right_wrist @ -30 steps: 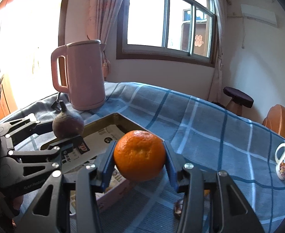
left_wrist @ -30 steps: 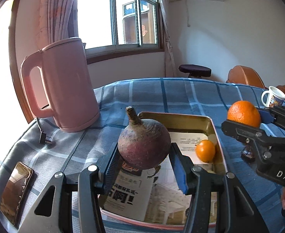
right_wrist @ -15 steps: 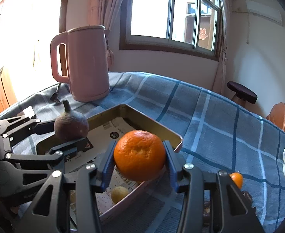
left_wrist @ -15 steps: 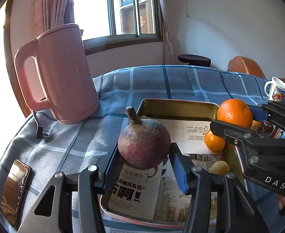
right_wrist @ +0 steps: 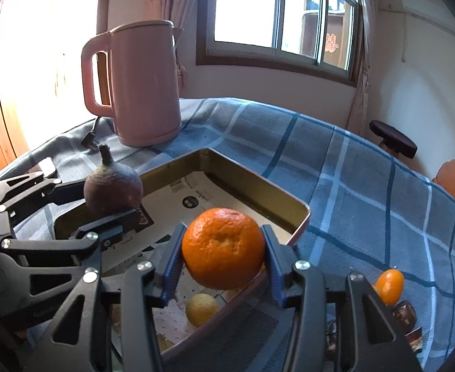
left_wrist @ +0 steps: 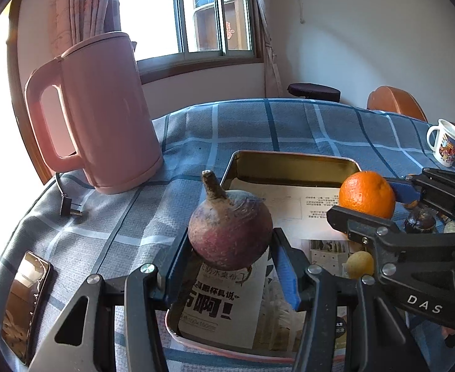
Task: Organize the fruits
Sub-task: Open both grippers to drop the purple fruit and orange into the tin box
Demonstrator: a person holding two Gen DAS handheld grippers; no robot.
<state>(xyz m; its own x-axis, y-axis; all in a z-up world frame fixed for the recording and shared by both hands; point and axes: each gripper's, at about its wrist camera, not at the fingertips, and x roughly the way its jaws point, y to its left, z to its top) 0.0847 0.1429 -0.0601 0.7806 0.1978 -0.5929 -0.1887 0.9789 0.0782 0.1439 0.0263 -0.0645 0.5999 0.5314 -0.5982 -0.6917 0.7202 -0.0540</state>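
Jaws of the left gripper (left_wrist: pixel 230 266) are clamped on a beet (left_wrist: pixel 229 232), those of the right gripper (right_wrist: pixel 222 266) on an orange (right_wrist: pixel 223 248), both above the tray (right_wrist: pixel 292 207). "DAS" is printed on the right gripper body.

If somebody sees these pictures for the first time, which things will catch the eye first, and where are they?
First comes the big orange held in the right gripper, hanging over the near edge of the paper-lined metal tray. Next is the dark purple beet-like root gripped by the left gripper above the tray's other side. Behind them, a tall pink kettle stands on the blue checked tablecloth before the bright window.
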